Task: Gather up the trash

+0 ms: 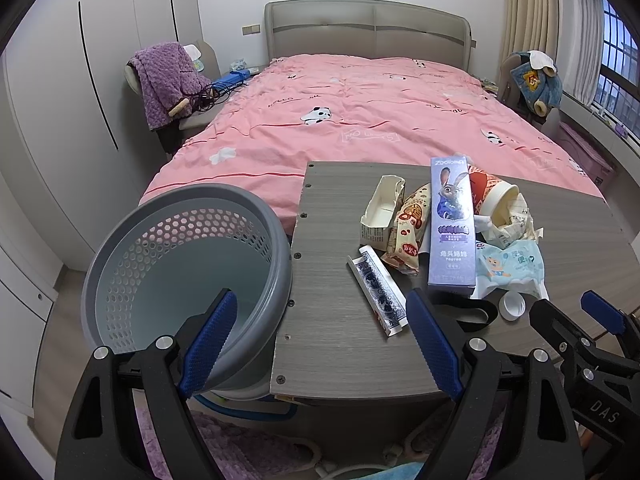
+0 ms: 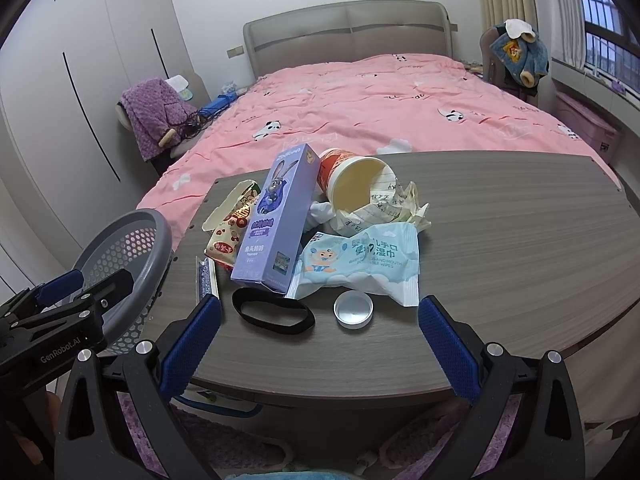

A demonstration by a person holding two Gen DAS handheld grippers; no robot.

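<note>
We are holding both grippers just short of the near edge of a grey wooden table (image 2: 500, 240) standing at the foot of a pink bed (image 1: 360, 120). At the far left, a grey basket (image 1: 180, 264) with a perforated wall is sitting against the table's left edge, tilted toward us and showing nothing inside. Our left gripper (image 1: 320, 340) is hanging with its blue fingers spread wide, one over the basket rim and the other over the tabletop, gripping nothing. Moving right, the trash is lying in a loose heap on the table: an open cream carton (image 1: 380, 212), a snack wrapper (image 1: 410, 232), a flat patterned strip (image 1: 378, 294), a purple toothpaste box (image 2: 276, 216) leaning across the pile, a black band (image 2: 274, 316), a tipped paper cup (image 2: 356, 180) with crumpled paper (image 2: 384, 204) spilling from it, a pale blue wipes packet (image 2: 360, 264) and a small white cap (image 2: 354, 310). Our right gripper (image 2: 320, 344) is facing the band and cap with its fingers spread wide and empty.
</note>
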